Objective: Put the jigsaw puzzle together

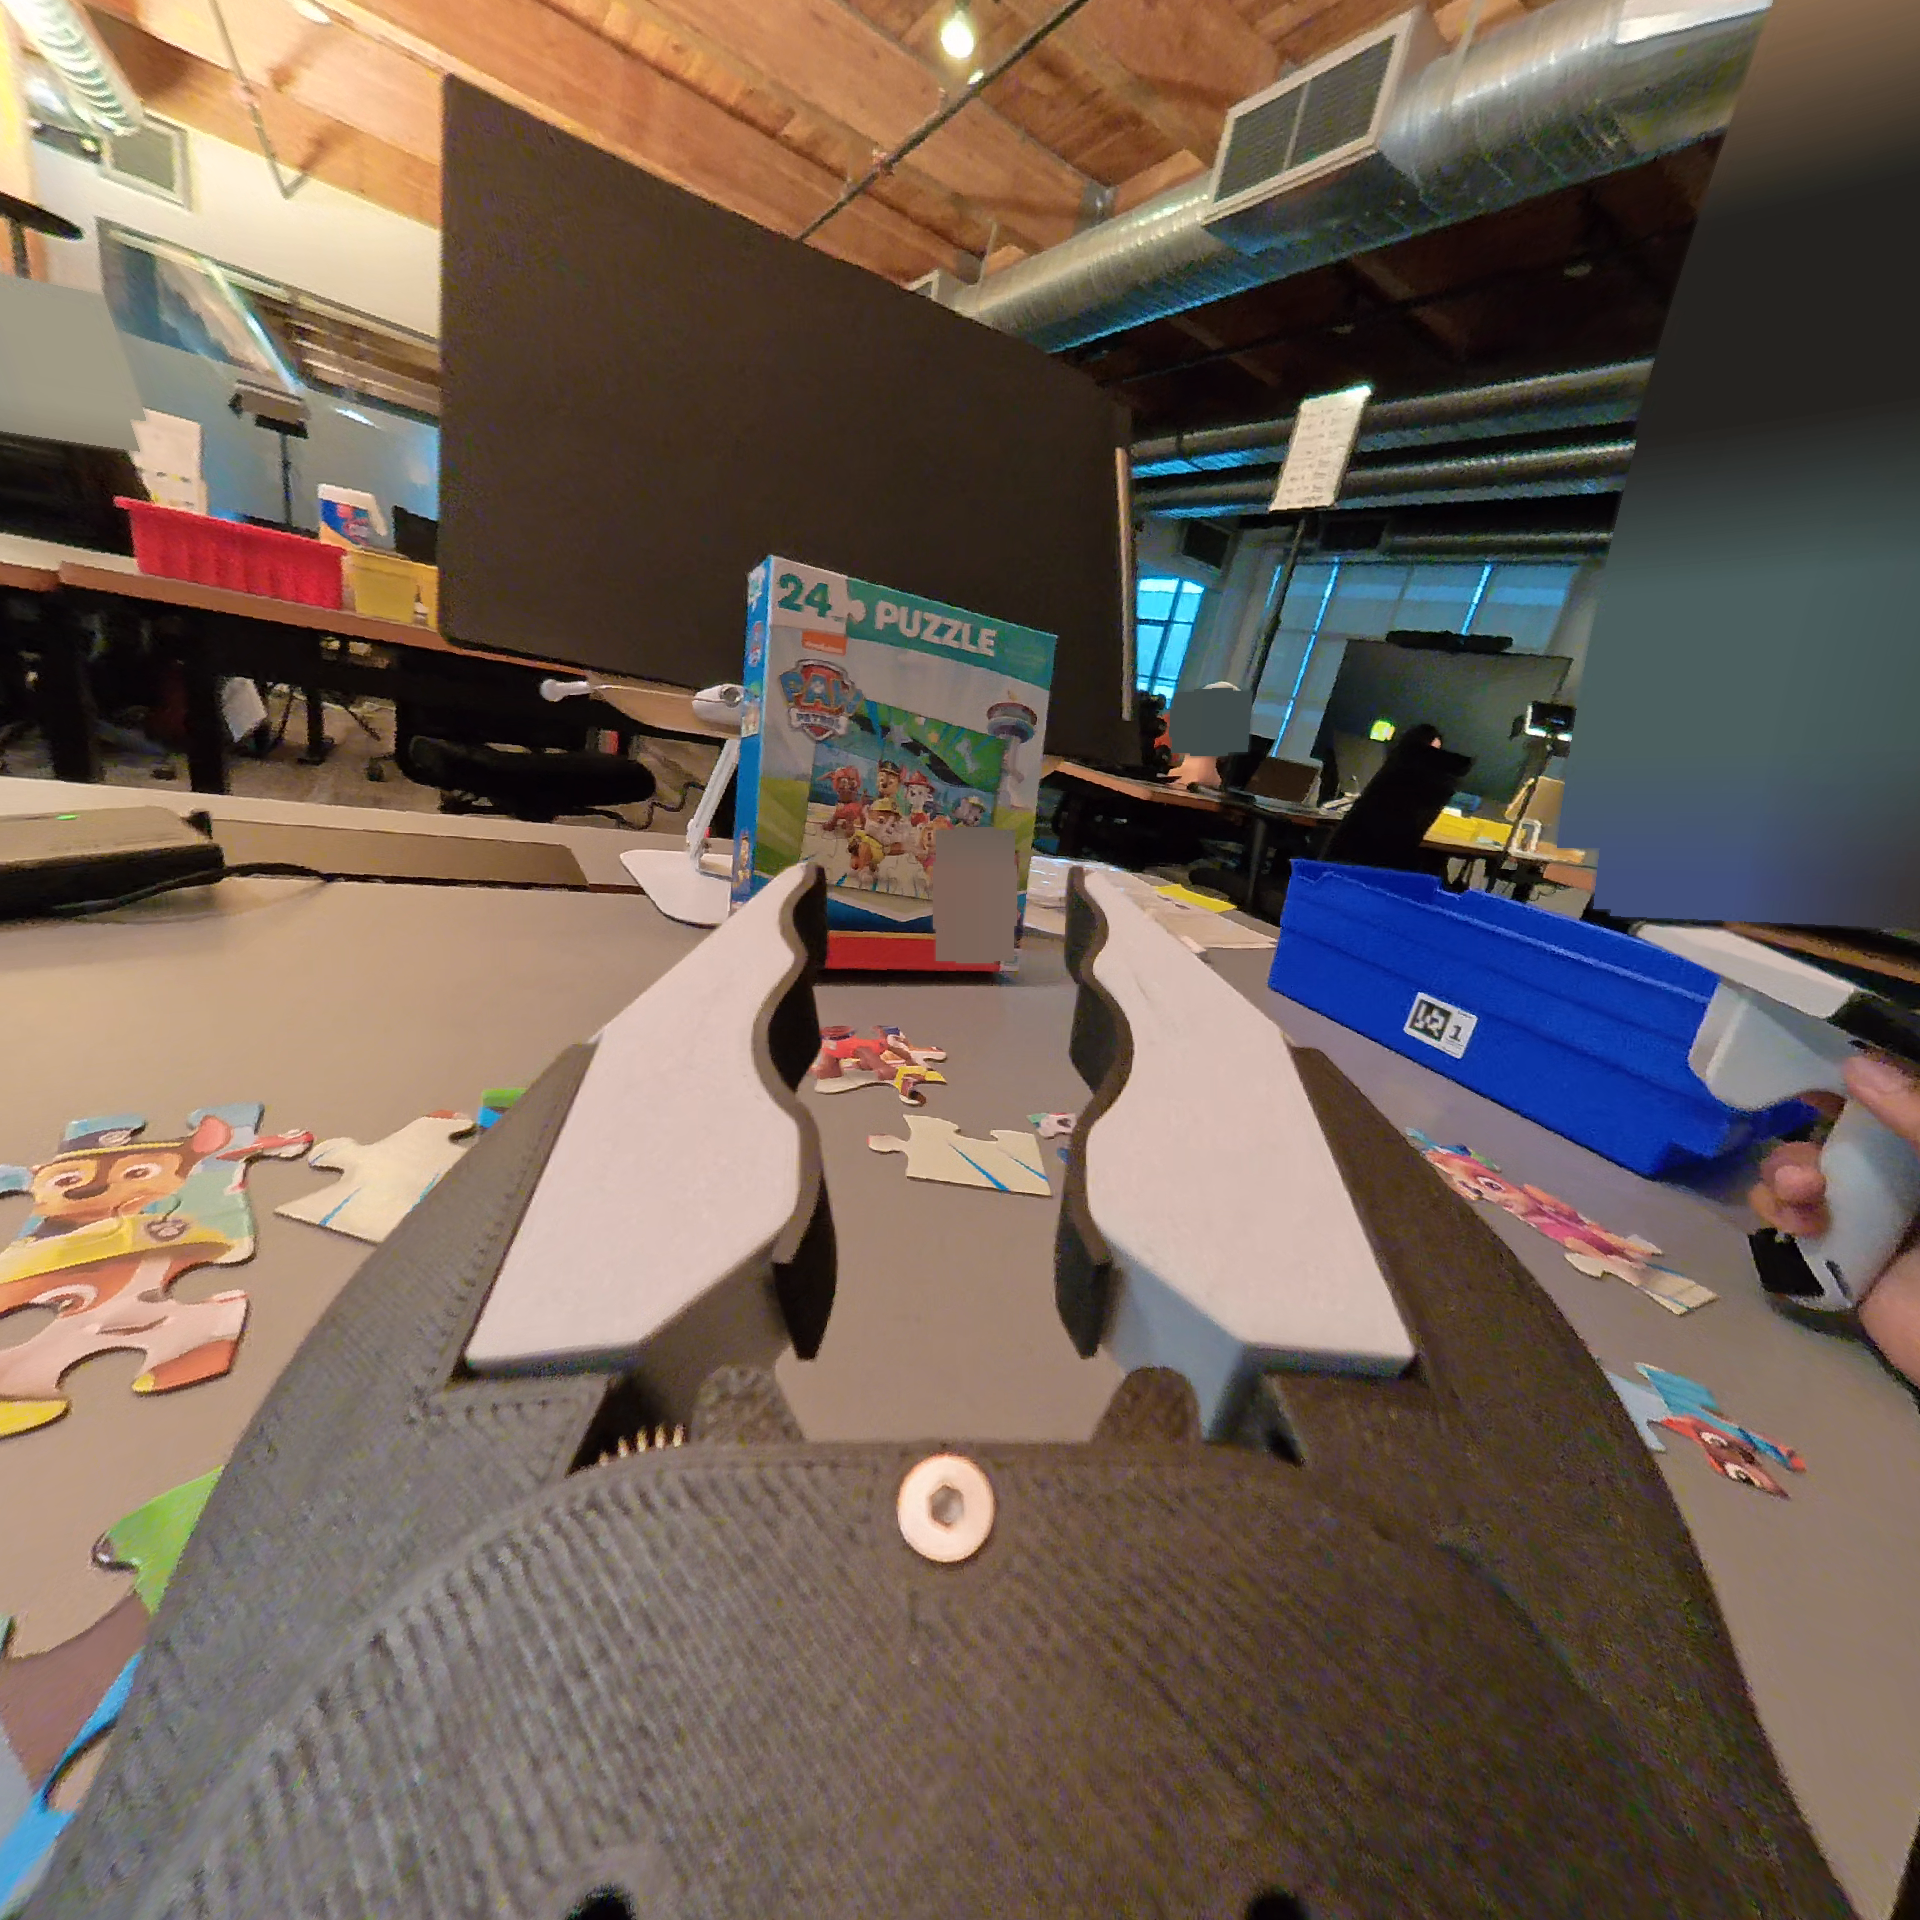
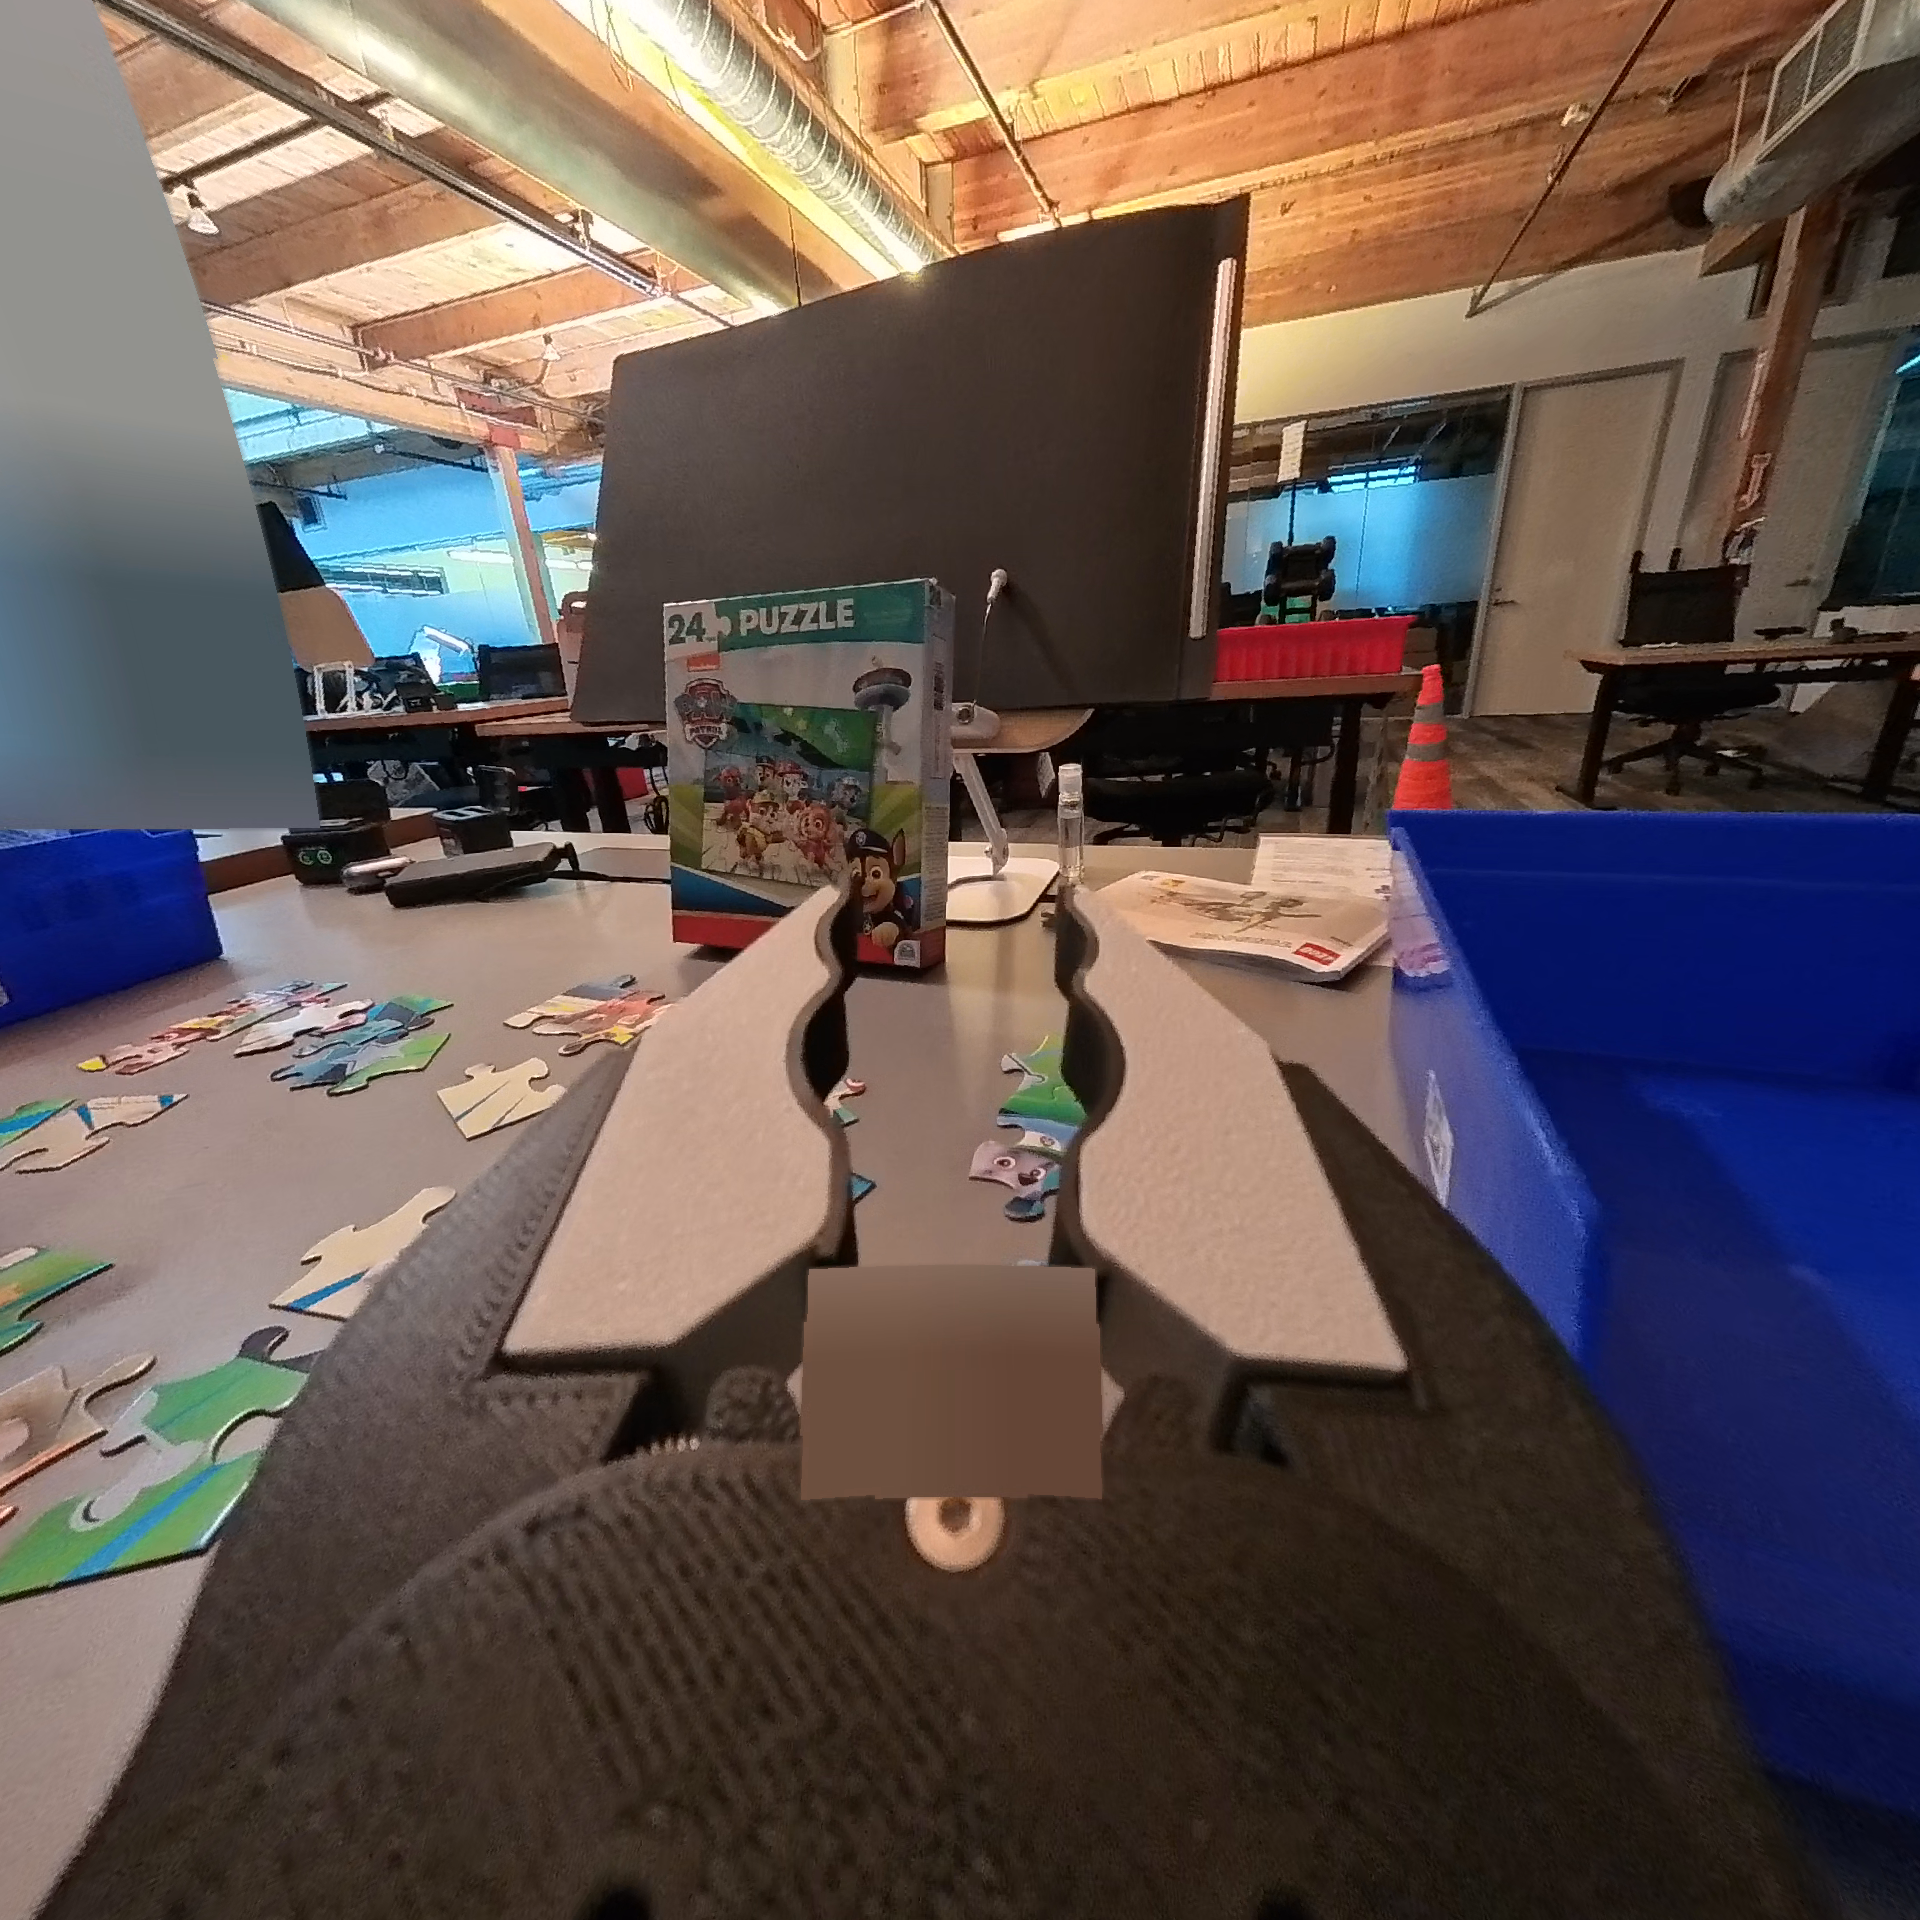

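Both grippers hovered low over the grey counter (image 1: 312,997), left gripper (image 1: 945,904) and right gripper (image 2: 951,925) each with fingers spread apart and nothing between them. Loose puzzle pieces (image 1: 971,1148) lay scattered just under them. Blue bin (image 2: 1662,1091) sat along the right edge, puzzle box (image 1: 899,769) upright near the back edge.

The ceiling (image 2: 1143,125) is exposed timber planks and beams. A corrugated silver duct (image 1: 1507,114) with a white vent grille (image 1: 1304,114) runs across the upper right of the left wrist view. A strip light (image 2: 790,177) runs at upper centre of the right wrist view. A large dark panel (image 1: 748,447) stands at frame centre. Wooden-topped desks (image 2: 1745,655) and black office chairs (image 2: 1683,675) occupy the right background. Windows (image 1: 1382,613) admit daylight at centre right. A pale door (image 2: 1579,540) sits in the right wall.
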A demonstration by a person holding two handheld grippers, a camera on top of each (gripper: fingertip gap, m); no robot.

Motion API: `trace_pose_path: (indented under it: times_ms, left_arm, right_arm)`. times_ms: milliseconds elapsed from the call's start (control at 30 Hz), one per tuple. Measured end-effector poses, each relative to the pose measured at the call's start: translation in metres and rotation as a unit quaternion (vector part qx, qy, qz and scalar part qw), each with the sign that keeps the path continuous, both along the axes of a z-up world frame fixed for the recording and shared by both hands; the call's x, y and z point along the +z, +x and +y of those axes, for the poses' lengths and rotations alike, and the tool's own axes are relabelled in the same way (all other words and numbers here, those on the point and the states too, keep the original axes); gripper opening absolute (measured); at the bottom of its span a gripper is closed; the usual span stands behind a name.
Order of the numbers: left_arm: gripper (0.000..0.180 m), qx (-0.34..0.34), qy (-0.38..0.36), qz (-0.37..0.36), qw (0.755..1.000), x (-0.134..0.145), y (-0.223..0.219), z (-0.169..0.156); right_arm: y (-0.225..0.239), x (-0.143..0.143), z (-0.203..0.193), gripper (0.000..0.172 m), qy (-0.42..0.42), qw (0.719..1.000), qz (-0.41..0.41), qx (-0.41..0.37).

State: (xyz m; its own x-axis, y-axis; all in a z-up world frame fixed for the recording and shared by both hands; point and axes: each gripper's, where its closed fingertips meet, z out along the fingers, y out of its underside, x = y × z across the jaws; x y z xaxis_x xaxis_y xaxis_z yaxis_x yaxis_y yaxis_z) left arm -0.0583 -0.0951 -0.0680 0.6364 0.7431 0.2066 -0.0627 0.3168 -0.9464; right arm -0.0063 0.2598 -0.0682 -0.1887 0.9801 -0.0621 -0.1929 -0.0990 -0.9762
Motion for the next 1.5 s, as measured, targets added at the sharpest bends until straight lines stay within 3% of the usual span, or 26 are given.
trace_pose_path:
  times_ms: [367,500,600,767,867,1000,1100,1267,1500]
  left_arm:
    - [0.044,0.021,-0.002,0.063,0.998,0.021,0.017,-0.003]
    - [0.045,0.035,0.015,0.033,0.999,0.036,0.007,-0.032]
    - [0.048,0.098,0.001,-0.015,0.995,0.033,-0.01,-0.071]
    - [0.053,0.17,-0.02,-0.076,0.982,0.01,-0.027,-0.121]
    - [0.056,0.164,-0.02,-0.116,0.98,-0.005,-0.034,-0.126]
    - [0.069,0.123,-0.063,-0.188,0.972,-0.032,-0.047,-0.109]
    - [0.075,0.079,-0.142,-0.226,0.96,-0.05,-0.059,-0.085]
    - [0.074,0.002,-0.292,-0.287,0.912,-0.095,-0.088,-0.06]
    - [0.077,-0.028,-0.384,-0.316,0.867,-0.13,-0.121,-0.064]
  right_arm:
    - [-0.001,-0.001,0.0,0.036,-0.002,1.0,-0.002,0.004]
    - [-0.002,-0.003,0.001,0.036,-0.001,1.0,-0.008,-0.001]
    - [-0.004,-0.005,0.0,0.035,0.004,1.0,-0.014,-0.002]
    - [-0.01,-0.012,-0.004,0.035,0.022,0.999,-0.034,-0.003]
    - [-0.011,-0.013,-0.005,0.035,0.029,0.999,-0.039,-0.007]
    - [-0.011,-0.013,-0.002,0.034,0.03,0.999,-0.038,-0.014]
    - [-0.011,-0.012,0.0,0.034,0.025,0.999,-0.037,-0.015]
    - [-0.008,-0.009,0.001,0.034,0.016,0.999,-0.027,-0.013]
    - [-0.006,-0.007,0.004,0.034,-0.004,1.0,-0.019,-0.004]
